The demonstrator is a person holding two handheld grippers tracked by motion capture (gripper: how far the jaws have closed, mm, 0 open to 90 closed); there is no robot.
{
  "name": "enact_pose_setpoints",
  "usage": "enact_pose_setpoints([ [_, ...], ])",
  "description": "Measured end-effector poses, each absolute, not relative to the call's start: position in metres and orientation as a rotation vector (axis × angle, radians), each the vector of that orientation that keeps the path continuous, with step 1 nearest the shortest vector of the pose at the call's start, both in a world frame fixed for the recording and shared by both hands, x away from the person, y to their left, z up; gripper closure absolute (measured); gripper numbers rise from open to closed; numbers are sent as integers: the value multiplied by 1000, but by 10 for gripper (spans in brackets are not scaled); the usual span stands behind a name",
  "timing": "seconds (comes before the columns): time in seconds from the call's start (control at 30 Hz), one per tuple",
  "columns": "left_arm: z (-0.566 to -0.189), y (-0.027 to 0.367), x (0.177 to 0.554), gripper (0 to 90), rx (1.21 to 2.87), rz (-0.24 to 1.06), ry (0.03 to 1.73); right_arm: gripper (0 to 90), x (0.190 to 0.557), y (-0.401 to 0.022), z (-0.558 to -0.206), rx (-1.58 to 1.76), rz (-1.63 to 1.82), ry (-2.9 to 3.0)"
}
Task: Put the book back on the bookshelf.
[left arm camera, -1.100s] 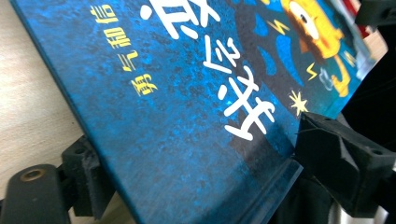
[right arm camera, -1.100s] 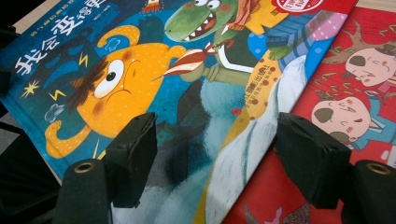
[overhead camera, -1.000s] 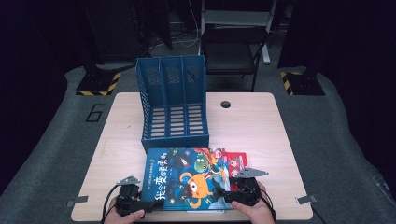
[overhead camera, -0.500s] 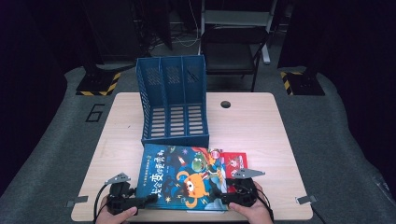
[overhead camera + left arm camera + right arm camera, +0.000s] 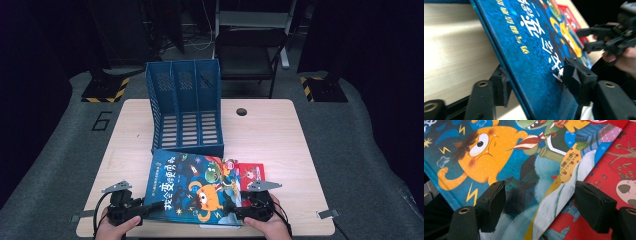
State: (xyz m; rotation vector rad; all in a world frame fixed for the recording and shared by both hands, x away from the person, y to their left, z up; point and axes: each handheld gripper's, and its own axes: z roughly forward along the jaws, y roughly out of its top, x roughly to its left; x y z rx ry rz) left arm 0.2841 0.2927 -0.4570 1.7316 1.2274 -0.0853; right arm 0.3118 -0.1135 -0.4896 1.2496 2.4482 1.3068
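Near edge of the desk (image 5: pixel 300 150): the blue picture book (image 5: pixel 192 187) is taken at its near left corner by the left gripper (image 5: pixel 150 207), one pad on the cover, the other under the edge; its jaws have just been closing, with the book between them, and the pads are seen touching both faces in the left gripper view, so the book is gripped and tilted up off the wood on that side. The right gripper (image 5: pixel 239 212) is held at the book's near right corner, jaws apart, nothing pinched; in the right gripper view the blue cover and the red book (image 5: pixel 614 175) lie behind its pads. The red book is seen lying flat, partly under the blue one, toward the right edge. Farther back, left of centre, the blue three-slot file rack (image 5: pixel 185 107) stands upright; all three compartments are seen empty. The blue book's far edge lies just beside the rack's base.
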Motion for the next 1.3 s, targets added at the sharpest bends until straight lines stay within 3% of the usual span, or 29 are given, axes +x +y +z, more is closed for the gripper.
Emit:
enact_pose_setpoints([
  [0.53, -437, 281, 291, 538, 1744, -150, 1160, 264, 316, -114, -491, 1258, 1386, 2479],
  [1.3, -446, 267, 297, 525, 1653, -212, 1247, 265, 316, -113, -492, 1285, 1407, 2458],
])
